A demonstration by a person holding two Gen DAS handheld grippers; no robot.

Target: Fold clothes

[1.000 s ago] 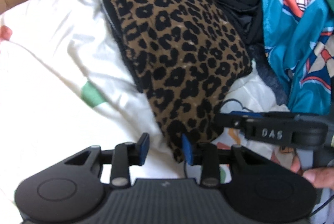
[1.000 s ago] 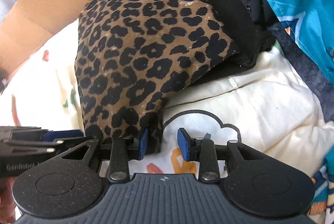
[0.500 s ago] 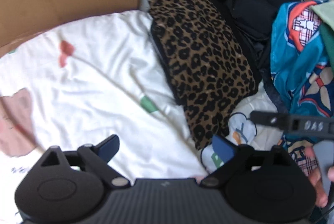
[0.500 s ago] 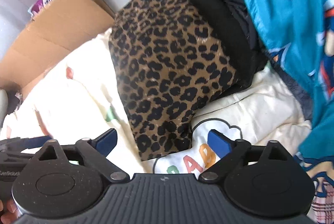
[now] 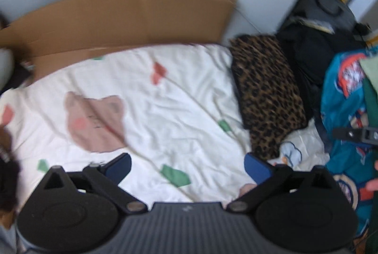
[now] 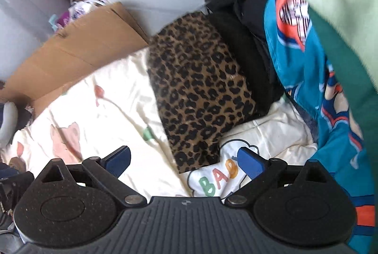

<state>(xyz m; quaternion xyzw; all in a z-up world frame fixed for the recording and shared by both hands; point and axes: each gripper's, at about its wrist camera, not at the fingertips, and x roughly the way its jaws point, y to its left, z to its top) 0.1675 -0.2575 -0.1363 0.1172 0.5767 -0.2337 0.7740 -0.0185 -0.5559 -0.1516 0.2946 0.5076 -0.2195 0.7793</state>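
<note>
Left gripper [image 5: 187, 165]: I have the blue pads spread wide, with nothing between them; only the cream bedsheet [image 5: 146, 98] shows below.

Right gripper [image 6: 184, 160]: I hold its pads equally wide apart and empty, above the near end of the leopard-print garment [image 6: 200, 93] without touching it.

Leopard-print garment, condition: folded into a long, narrow, flat-topped bundle with fairly straight sides. It lies on the sheet toward its right side, its far end near the cardboard sheet [image 5: 113, 24]. A darker layer shows along its edges; I cannot tell whether that is lining or a separate piece beneath.

Adjacent stock: a black garment [image 6: 245, 53] lies just beside the leopard bundle on its right, touching it; whether it is folded I cannot tell. Further right, a teal printed garment [image 6: 314, 79] sits in a loose, crumpled heap, with a green piece [image 6: 342, 17] over it.

Progress, my reading: the leopard item looks finished and set aside. The teal and green pieces still look unfolded, so a good share of the work remains. The open middle of the sheet would serve as the spot for the next piece.
</note>
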